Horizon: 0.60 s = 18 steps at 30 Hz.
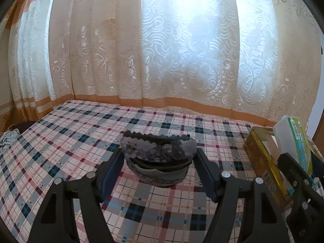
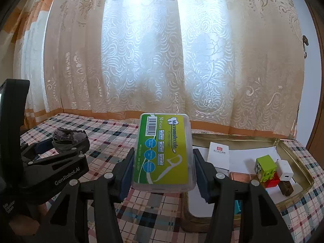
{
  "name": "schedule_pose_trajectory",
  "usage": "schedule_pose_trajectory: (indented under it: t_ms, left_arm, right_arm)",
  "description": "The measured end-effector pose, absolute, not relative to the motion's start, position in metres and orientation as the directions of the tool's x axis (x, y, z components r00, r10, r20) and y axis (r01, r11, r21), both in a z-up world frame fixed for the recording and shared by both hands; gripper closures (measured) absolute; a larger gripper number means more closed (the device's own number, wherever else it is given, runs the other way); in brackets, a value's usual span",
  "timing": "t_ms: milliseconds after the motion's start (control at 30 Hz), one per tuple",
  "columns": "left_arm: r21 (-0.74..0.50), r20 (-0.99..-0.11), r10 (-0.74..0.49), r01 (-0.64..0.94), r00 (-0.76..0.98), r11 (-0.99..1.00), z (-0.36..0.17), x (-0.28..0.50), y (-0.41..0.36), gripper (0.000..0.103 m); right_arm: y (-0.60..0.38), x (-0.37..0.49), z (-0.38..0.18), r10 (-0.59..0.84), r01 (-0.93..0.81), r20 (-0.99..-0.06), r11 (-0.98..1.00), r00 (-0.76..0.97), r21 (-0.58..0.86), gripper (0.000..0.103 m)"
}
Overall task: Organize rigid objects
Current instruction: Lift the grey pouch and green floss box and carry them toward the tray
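Black left gripper (image 1: 160, 160) pinches a dark lace-trimmed bundle (image 1: 159, 156) above the plaid cloth (image 1: 60, 133) — we judge it awaits sorting. Our right gripper (image 2: 163, 162) clamps the floss-pick box (image 2: 164, 151) beside the gold tin (image 2: 293, 194) — already holding blocks (image 2: 266, 171).

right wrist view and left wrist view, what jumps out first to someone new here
The green-labelled clear plastic floss-pick box stands out first, clamped between the right gripper fingers beside the open gold metal tin. In the left view, the left gripper holds a dark grey sequinned round piece above the plaid tablecloth.
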State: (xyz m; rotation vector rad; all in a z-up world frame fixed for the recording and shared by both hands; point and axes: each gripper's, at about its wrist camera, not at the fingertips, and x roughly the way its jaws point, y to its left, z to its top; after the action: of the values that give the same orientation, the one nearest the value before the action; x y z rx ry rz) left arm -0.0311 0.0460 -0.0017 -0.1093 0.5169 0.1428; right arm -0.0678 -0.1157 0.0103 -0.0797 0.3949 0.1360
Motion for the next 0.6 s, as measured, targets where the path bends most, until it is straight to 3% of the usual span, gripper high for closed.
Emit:
schedule_pose_trajectory:
  t_ms: [600]
  left_arm:
    - [-0.064, -0.479, 0.095, -0.142, 0.873, 0.988, 0.003, -0.038, 0.027, 0.032]
  right_arm:
    - [-0.138, -0.079, 0.019, 0.106, -0.137, -0.353, 0.989, 0.93, -0.064, 0.046]
